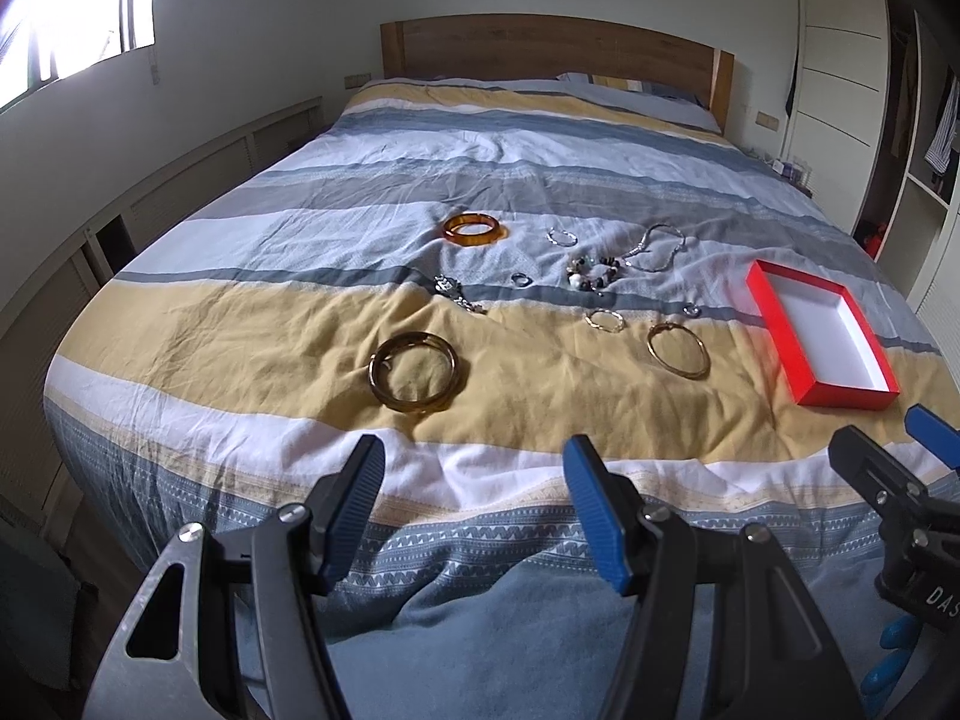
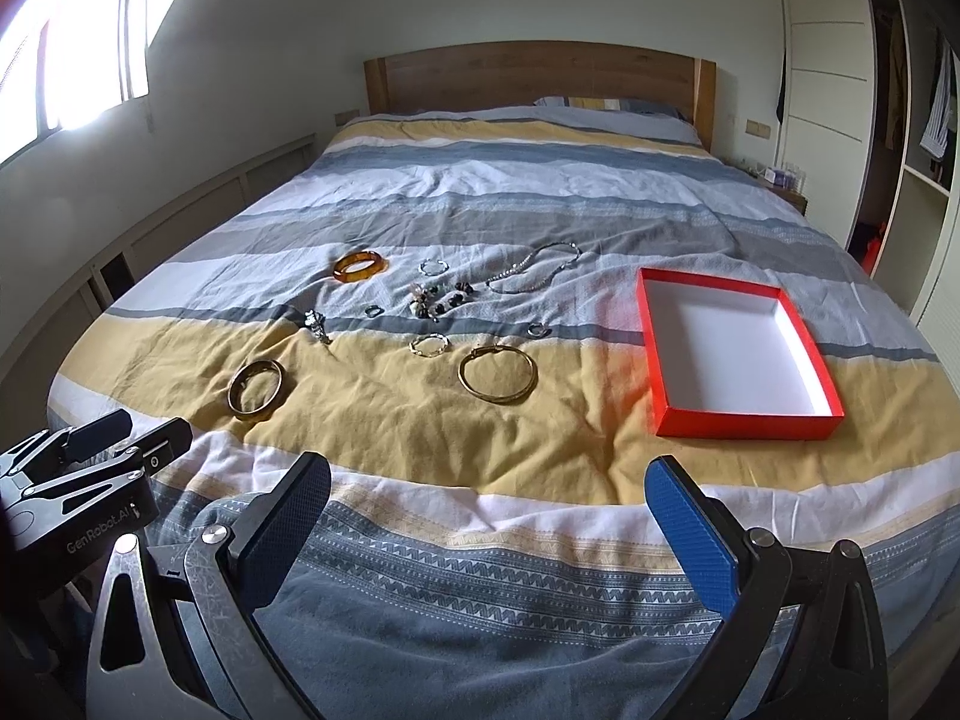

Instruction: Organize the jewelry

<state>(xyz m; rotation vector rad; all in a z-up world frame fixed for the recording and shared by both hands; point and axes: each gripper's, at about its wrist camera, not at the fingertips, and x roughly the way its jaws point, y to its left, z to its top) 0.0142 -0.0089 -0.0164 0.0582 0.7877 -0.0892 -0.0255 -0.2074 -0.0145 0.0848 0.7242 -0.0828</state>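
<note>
Both tongs, left tongs (image 1: pixel 474 510) and right tongs (image 2: pixel 489 531), hang spread and empty over the bed (image 2: pixel 420 456) foot edge. Jewelry lies mid-bed: brown bangle (image 2: pixel 255 389) leftward, gold bangle (image 2: pixel 497 376) centre. Red box (image 2: pixel 741 417) sits near the right edge; the near strip is bare.

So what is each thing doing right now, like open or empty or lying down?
red box: open, empty
amber bangle: flat on bed
dark bangle: flat on bed
gold hoop bangle: flat on bed
silver necklace: spread out
left gripper: open
right gripper: open
</note>
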